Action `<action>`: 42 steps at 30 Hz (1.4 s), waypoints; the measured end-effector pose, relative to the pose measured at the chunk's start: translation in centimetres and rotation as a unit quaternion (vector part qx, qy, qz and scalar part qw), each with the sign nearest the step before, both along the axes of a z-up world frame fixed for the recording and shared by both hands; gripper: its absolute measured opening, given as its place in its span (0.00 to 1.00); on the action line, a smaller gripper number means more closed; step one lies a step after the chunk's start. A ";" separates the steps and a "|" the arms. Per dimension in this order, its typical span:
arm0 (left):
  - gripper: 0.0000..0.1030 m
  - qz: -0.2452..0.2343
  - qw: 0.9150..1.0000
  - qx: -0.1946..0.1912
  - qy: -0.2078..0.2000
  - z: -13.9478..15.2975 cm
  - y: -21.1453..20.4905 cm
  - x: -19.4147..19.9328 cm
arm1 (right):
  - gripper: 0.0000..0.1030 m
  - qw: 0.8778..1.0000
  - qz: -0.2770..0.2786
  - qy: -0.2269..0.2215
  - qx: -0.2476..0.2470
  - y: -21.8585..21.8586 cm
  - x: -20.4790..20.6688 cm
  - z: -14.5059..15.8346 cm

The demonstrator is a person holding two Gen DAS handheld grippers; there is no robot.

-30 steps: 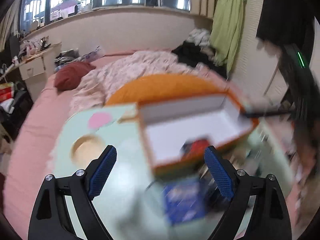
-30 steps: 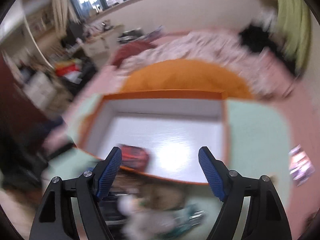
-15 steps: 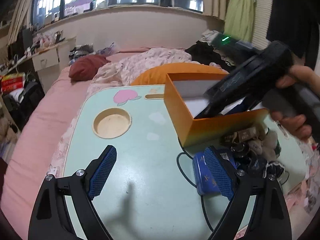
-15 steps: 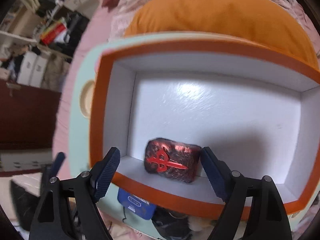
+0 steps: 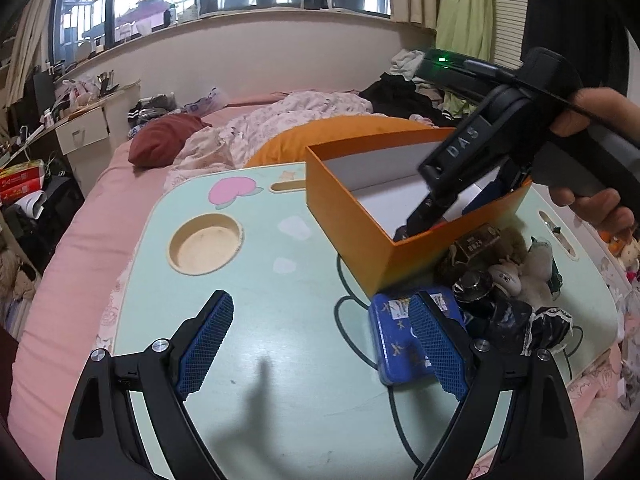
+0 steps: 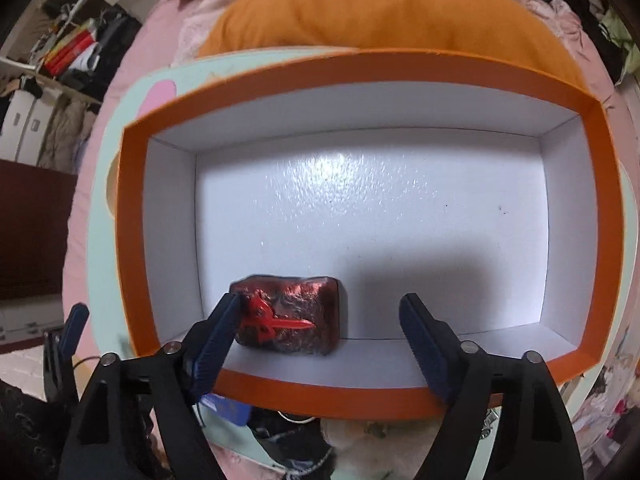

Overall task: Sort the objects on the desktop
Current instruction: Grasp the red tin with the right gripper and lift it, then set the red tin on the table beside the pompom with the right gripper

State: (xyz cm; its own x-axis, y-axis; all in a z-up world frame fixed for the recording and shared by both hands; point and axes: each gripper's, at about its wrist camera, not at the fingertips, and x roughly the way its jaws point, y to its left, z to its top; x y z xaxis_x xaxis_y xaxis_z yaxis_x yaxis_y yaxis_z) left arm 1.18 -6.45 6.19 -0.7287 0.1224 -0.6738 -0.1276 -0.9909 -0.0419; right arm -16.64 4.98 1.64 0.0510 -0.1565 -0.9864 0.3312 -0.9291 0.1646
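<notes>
I see a small dark-red block [image 6: 287,315], wrapped in crinkled glossy film with a red dagger-like emblem, lying inside the orange box [image 6: 280,72] at its near-left corner. I judge it light, fairly stiff and a bit slippery; the short ends look best for a grip. My right gripper [image 6: 318,332] hangs over it, jaws apart, holding nothing. My left gripper [image 5: 320,336] hovers above the mint table [image 5: 280,400], jaws apart too, with a blue tin [image 5: 396,336] just beside its right pad [image 5: 436,344].
</notes>
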 end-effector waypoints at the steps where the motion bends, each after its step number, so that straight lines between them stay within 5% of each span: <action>1: 0.87 -0.002 1.000 -0.001 -0.001 -0.1 0.1 0.0 | 0.86 1.000 0.000 -0.006 0.001 -0.1 -0.9 0.0; 4: 0.87 -0.005 1.000 -0.001 -0.002 -0.3 0.3 0.0 | 0.87 0.999 -0.007 -0.036 -0.017 -0.3 -1.3 -0.5; 7: 0.87 -0.003 1.000 0.003 -0.002 -0.3 0.1 0.0 | 0.52 0.996 -0.004 -0.057 -0.068 -0.6 -0.9 0.0; 13: 0.87 -0.001 1.000 0.007 -0.002 -0.4 -0.2 -0.1 | 0.50 0.993 -0.010 -0.025 -0.119 0.1 -0.8 0.6; 16: 0.87 0.000 1.000 0.008 0.001 -0.4 -0.2 -0.1 | 0.50 0.981 -0.033 0.000 -0.192 1.5 -1.6 1.8; 21: 0.87 -0.001 1.000 0.014 -0.002 -0.5 -0.1 -0.4 | 0.50 0.941 -0.056 0.056 -0.328 8.2 1.5 7.5; 27: 0.87 0.011 1.000 0.005 -0.023 -0.8 1.0 -3.6 | 0.50 0.937 -0.088 0.146 -0.306 19.1 9.2 7.9; 32: 0.87 0.015 0.998 -0.030 -0.052 -1.3 2.5 -6.8 | 0.50 0.940 -0.142 0.125 -0.283 25.2 12.9 2.8; 37: 0.87 0.003 1.000 -0.007 -0.029 -0.1 2.9 -6.1 | 0.50 0.940 -0.132 0.086 -0.301 23.8 13.0 0.0; 42: 0.87 -0.008 1.000 -0.013 -0.009 0.6 2.6 -3.6 | 0.51 0.930 -0.122 0.125 -0.324 21.3 11.2 -0.2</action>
State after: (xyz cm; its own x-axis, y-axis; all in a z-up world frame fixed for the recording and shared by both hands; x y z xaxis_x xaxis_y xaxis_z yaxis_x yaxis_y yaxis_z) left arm -2.38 -3.82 6.75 -0.7149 0.1149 -0.6897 -0.1421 -0.9897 -0.0177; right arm -5.41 26.26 1.48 -0.2814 -0.6989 -0.6575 0.2262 -0.7142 0.6623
